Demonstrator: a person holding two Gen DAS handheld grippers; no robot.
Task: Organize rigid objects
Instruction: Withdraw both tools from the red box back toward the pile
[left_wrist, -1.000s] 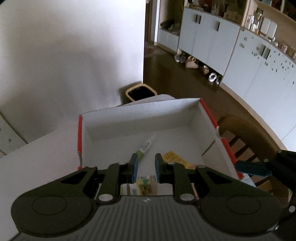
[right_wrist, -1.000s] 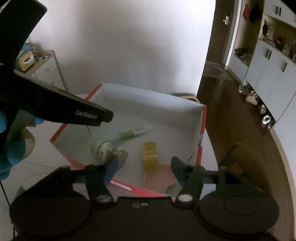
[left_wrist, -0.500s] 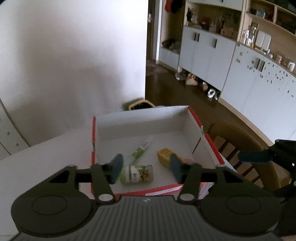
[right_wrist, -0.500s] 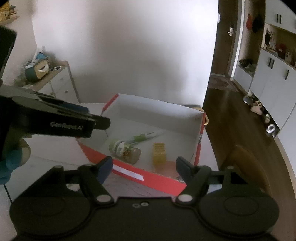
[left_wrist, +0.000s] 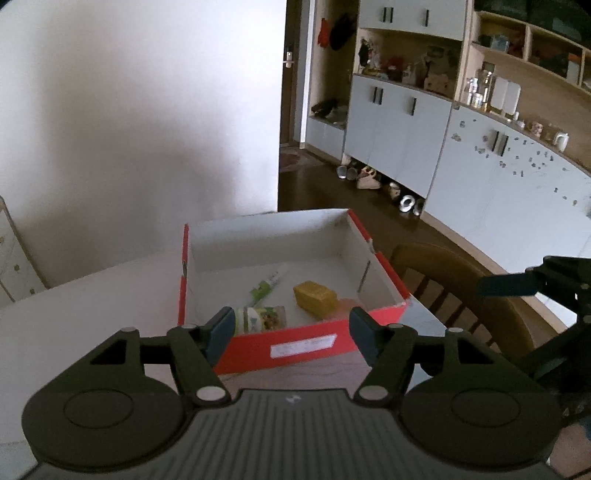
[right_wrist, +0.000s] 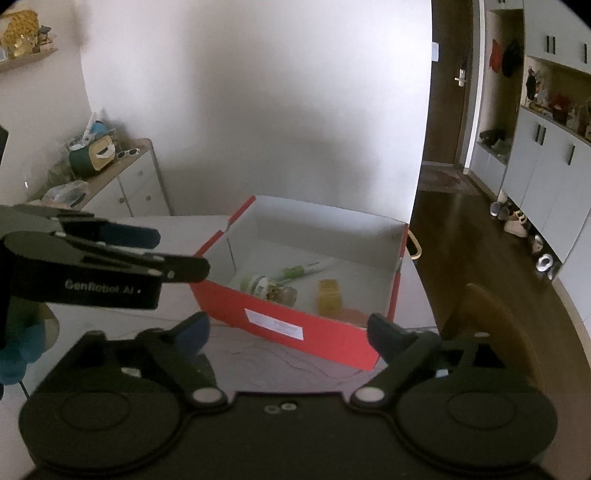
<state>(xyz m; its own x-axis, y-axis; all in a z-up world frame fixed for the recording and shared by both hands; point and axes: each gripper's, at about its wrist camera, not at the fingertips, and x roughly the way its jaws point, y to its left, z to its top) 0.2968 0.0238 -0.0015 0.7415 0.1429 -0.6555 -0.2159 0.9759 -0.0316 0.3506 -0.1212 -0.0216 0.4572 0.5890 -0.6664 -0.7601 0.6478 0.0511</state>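
Note:
A red cardboard box with white inner walls stands on the table and also shows in the right wrist view. Inside lie a small labelled jar on its side, a green and white tube, a yellow box and a pink item. The jar, tube and yellow box show in the right wrist view too. My left gripper is open and empty, held back in front of the box's near wall. My right gripper is open and empty, also short of the box.
A wooden chair stands right of the table. White cabinets line the far right wall, with shoes on the dark floor. A low white drawer unit with clutter stands at the left. The marbled tabletop lies before the box.
My left gripper opened, left the jar lying in the box, and pulled back and up out of it. My right gripper also drew back from the box.

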